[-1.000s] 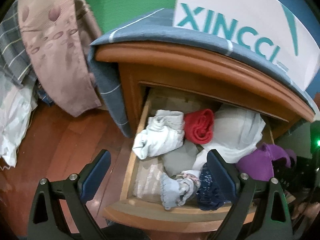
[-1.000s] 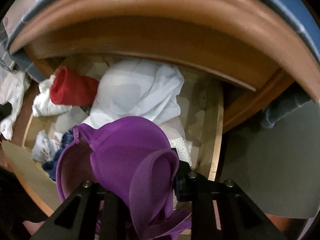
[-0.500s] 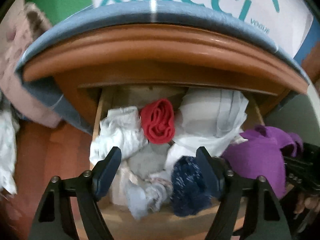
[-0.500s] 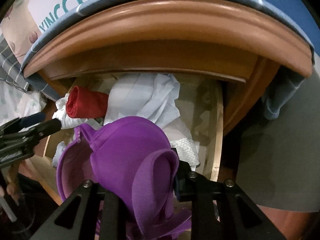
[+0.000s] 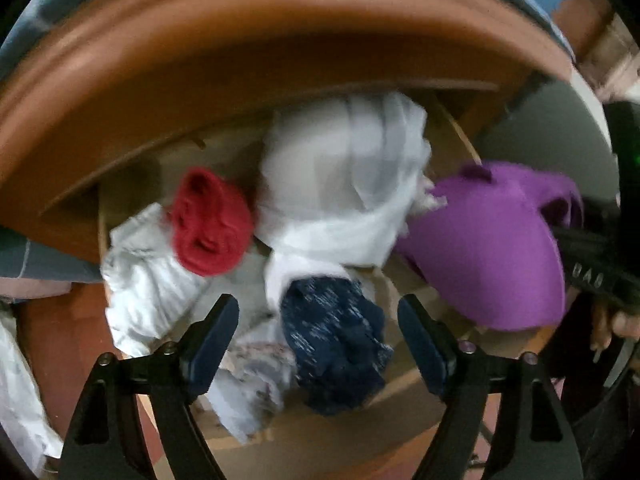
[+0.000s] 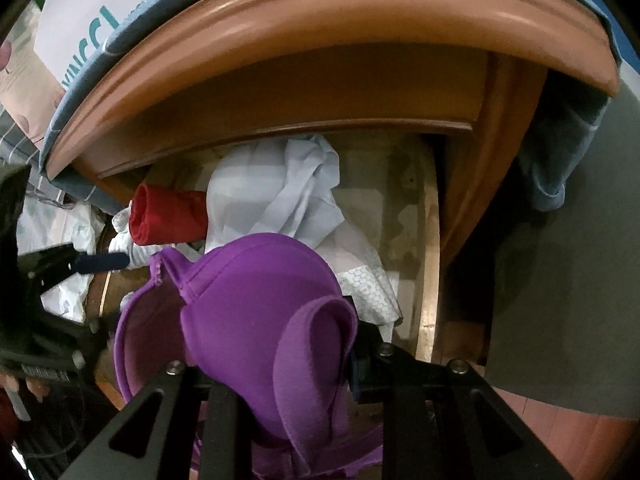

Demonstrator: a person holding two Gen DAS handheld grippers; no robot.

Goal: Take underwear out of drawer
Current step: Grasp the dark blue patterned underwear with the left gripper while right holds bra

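inside drawer (image 6: 429, 240): rolled clothes; left claw (image 5: 318, 320) apart, right claw (image 6: 276, 364) clamps purple bra (image 6: 256, 304).

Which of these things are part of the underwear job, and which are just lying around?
Part of the job:
drawer
purple bra, clamped in the right gripper
navy piece, below the open left gripper
red roll
white garments

Just lying about:
blue cloth on the cabinet top
printed bag
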